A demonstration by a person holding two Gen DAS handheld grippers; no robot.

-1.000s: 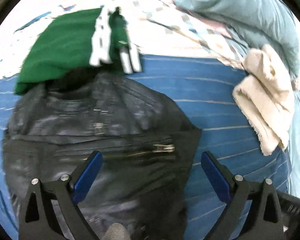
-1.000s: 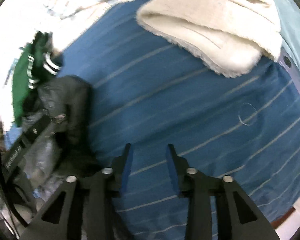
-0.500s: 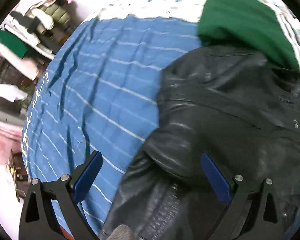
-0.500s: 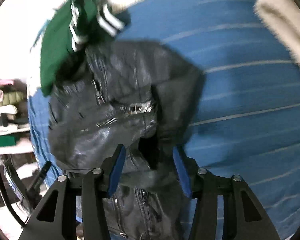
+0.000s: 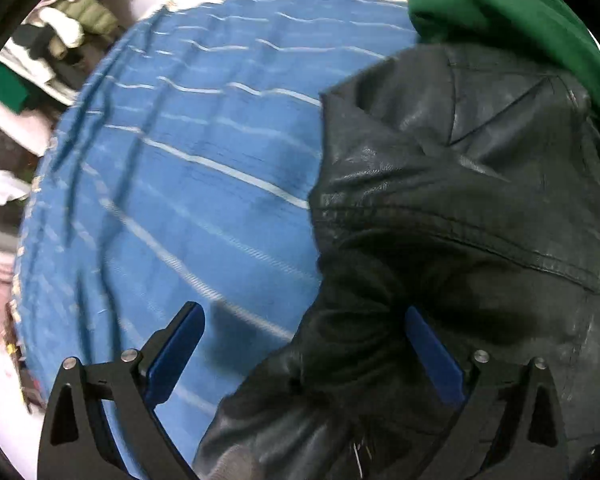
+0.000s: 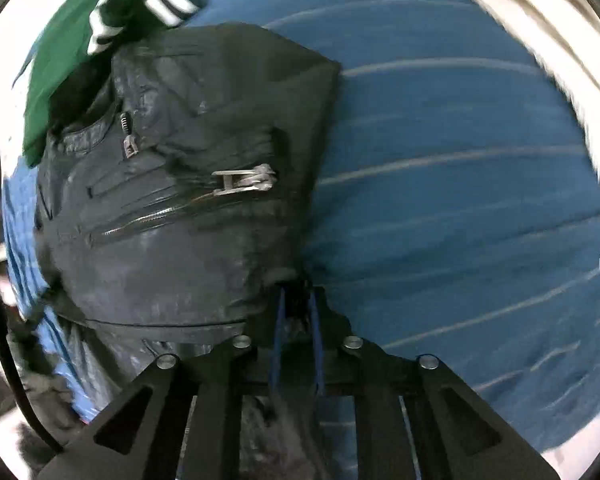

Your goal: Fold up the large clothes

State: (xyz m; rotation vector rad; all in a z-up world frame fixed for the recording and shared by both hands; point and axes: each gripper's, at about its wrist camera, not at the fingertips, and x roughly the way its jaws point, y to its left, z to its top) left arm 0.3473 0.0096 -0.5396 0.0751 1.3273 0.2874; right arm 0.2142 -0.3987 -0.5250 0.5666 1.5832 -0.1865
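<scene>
Leather like this jacket (image 6: 188,216) looks heavy, thick and slick, so grip seams or hems. Your right gripper (image 6: 298,312) is closing on its edge; your left gripper (image 5: 304,344) hangs apart over the sleeve.

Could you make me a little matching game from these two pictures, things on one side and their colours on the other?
Things:
1. jacket
2. bedspread
3. sweater
4. blanket

Colours:
a. cream
b. green
c. black
d. blue with pale stripes

Pairs: 1-c, 2-d, 3-b, 4-a
</scene>
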